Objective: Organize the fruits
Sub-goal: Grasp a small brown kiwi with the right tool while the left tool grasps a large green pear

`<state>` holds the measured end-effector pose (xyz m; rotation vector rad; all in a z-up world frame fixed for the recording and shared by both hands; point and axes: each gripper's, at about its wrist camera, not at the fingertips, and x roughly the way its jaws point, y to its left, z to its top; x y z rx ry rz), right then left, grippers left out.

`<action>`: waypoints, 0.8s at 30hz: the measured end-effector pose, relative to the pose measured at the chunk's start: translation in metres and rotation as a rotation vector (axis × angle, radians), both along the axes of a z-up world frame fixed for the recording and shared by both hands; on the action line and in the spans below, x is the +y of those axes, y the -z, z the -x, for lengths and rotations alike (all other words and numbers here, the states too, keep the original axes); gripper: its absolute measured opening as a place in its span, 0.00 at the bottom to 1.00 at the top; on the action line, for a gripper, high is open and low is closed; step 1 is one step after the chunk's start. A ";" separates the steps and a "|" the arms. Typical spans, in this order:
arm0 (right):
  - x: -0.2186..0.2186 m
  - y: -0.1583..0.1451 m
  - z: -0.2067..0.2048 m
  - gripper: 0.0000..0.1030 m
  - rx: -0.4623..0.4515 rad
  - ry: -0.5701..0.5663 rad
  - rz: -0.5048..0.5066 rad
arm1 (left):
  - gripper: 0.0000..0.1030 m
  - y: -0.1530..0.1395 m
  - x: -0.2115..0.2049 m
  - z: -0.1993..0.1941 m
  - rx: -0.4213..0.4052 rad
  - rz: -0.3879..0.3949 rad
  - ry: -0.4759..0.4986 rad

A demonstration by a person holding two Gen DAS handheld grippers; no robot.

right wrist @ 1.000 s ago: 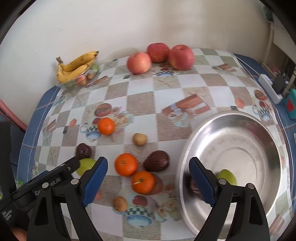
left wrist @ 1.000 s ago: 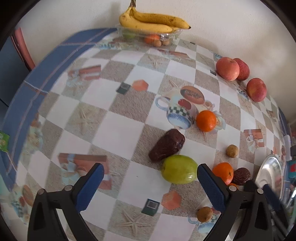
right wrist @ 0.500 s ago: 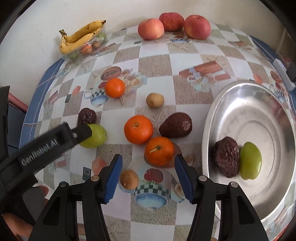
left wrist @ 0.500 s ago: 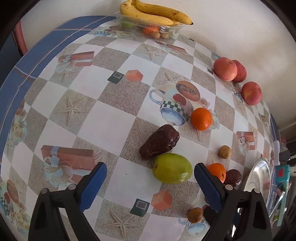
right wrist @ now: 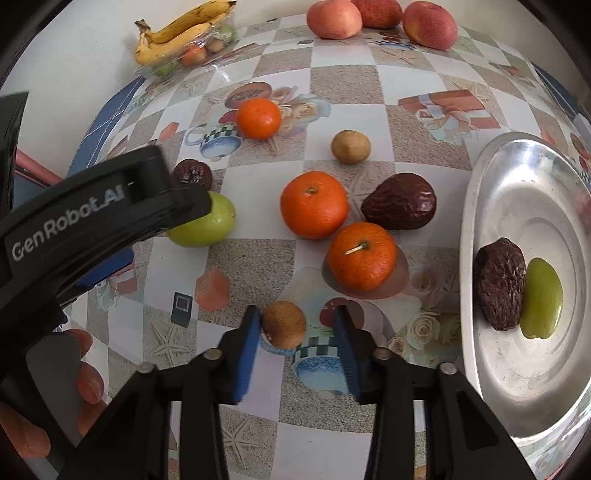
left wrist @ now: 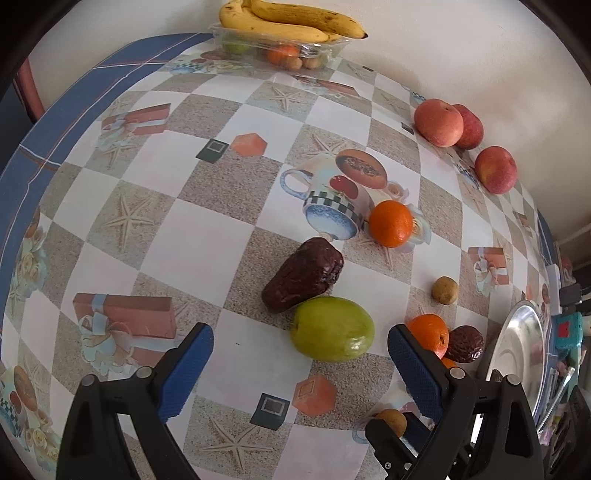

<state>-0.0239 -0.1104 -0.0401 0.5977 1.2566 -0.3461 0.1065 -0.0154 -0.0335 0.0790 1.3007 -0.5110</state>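
brown fruit (right wrist: 283, 324) sits low on the tablecloth (right wrist: 351, 79) between the closing right gripper (right wrist: 297, 341) – left pad touching, right pad apart; left gripper (left wrist: 300, 363) gapes wide beside a green fruit (left wrist: 331, 328), half hidden in the right view – metal bowl (right wrist: 476, 206) cut off at frame edge

Lighting was bright, soft daylight; shadows faint. Steel bowl (right wrist: 524, 177) showed mild glare at right. Heavy fisheye warp, dark vignetted corners.

Three oranges (right wrist: 314, 204), three apples (right wrist: 334, 19).
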 end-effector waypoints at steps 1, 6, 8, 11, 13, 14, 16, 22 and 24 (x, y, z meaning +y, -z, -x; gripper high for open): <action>0.000 0.000 0.000 0.33 -0.003 -0.003 -0.004 | 0.93 0.000 -0.002 0.001 -0.001 0.002 0.005; 0.001 -0.001 -0.004 0.26 -0.013 -0.001 -0.009 | 0.83 0.000 -0.009 0.004 -0.022 0.013 0.034; 0.000 -0.005 -0.002 0.26 -0.024 0.004 -0.004 | 0.73 0.000 -0.011 0.005 -0.025 0.019 0.042; -0.005 -0.013 0.001 0.26 -0.043 0.016 0.003 | 0.60 0.002 -0.012 0.004 -0.013 0.023 0.048; -0.007 -0.018 0.003 0.26 -0.053 0.023 0.012 | 0.50 0.002 -0.011 0.005 0.010 0.051 0.052; -0.009 -0.020 0.004 0.26 -0.055 0.025 0.016 | 0.50 0.001 -0.011 0.005 0.012 0.050 0.050; -0.011 -0.022 0.003 0.26 -0.058 0.028 0.025 | 0.50 0.001 -0.011 0.005 0.014 0.051 0.052; -0.018 -0.028 0.011 0.26 -0.074 0.051 0.021 | 0.50 -0.008 -0.006 0.004 0.045 0.106 0.034; -0.022 -0.031 0.013 0.26 -0.086 0.064 0.022 | 0.50 -0.015 -0.007 0.006 0.028 0.119 0.043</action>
